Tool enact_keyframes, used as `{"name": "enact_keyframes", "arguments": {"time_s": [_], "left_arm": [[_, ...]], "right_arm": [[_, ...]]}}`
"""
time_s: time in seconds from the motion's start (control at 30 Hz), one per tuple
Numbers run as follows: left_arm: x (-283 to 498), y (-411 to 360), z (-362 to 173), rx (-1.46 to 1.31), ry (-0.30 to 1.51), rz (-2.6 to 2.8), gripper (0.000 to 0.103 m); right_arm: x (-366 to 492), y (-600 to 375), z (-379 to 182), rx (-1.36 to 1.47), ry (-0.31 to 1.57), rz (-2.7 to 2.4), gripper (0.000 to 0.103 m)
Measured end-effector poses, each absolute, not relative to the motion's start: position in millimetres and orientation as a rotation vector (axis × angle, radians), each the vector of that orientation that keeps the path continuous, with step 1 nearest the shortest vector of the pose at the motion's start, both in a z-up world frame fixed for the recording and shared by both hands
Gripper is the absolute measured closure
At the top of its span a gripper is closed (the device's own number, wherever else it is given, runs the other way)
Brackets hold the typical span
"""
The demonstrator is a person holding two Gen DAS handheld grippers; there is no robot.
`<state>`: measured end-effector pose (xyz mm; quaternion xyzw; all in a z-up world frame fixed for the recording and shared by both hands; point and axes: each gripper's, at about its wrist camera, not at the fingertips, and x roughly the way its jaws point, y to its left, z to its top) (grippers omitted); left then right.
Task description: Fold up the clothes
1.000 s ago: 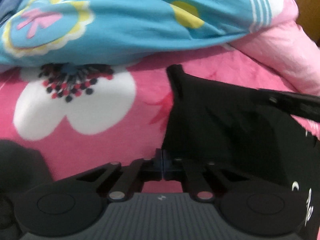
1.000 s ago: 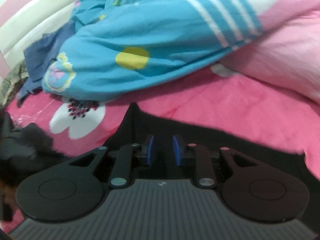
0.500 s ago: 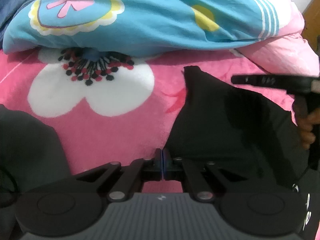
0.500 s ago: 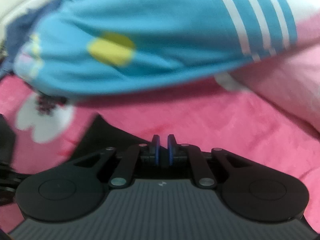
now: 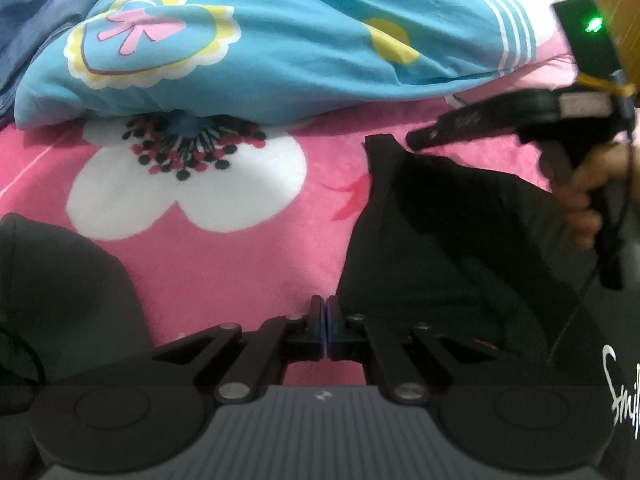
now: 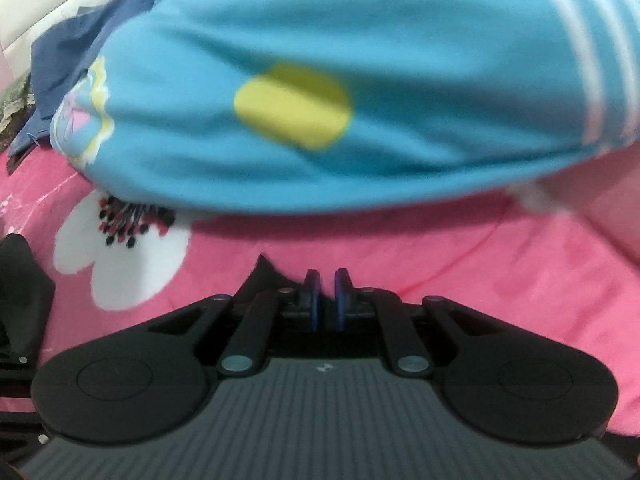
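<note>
On the pink blanket (image 5: 248,264) with its large white flower print (image 5: 188,188), a black garment (image 5: 440,240) lay spread toward the right side of the left wrist view, one pointed corner reaching up toward the blue quilt (image 5: 280,40). The left gripper (image 5: 324,328) sat low over the blanket at the garment's near left edge, its two blue-lined fingers pressed together with only a hairline between them; whether any cloth was pinched there could not be told. The right gripper (image 6: 324,300) hovered just above the garment's far corner, and in its own view the blue pads stood a narrow gap apart, with nothing visibly between them. From the left wrist view its black nose pointed left at that corner, held by a hand (image 5: 588,200) at the right edge, with a green light (image 5: 594,24) glowing on the unit above it. White script lettering (image 5: 624,392) showed on the garment at the lower right. A second dark cloth (image 5: 60,288) lay bunched at the left, well apart from the garment. Behind everything the blue quilt, printed with a yellow spot and a scalloped heart, lay heaped across the blanket, and a navy fabric (image 5: 44,16) sat at the upper left beside it.
</note>
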<state>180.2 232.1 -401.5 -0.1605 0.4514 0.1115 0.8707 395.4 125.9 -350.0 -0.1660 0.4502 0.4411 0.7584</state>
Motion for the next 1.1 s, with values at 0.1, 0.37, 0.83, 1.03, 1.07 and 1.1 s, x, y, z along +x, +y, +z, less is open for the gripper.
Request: {"name": "enact_keyframes", "arguments": {"time_s": [0.1,0.37,0.83,1.03,1.07,1.1], "left_arm": [[180.3,231.5,-401.7,-0.320,0.938,0.229,0.101],[178.2,227.4,-402.4,-0.263,0.925,0.211,0.101],[182.8,231.2,-392.9,-0.404,0.880,0.118,0.058],[198.8,224.9,-403.0,-0.364,0.929,0.120,0.066],[198.9,224.0,-403.2,-0.354,0.925,0.128,0.070],[199.0,223.2,-404.1,-0.340,0.927,0.135,0.079]], "right_arm": [[381.9,129.5,-343.3,-0.396,1.029,1.110,0.096],[422.4,116.7,-362.1,-0.146,1.079,0.919,0.094],[410.1,124.8,-356.9,-0.066,1.046,0.956,0.093],[397.8,135.2,-350.0,-0.200,1.063,0.960,0.087],[394.6,140.7,-352.2,-0.239,1.073,0.965,0.080],[391.3,146.2,-354.4,-0.279,1.083,0.970,0.077]]}}
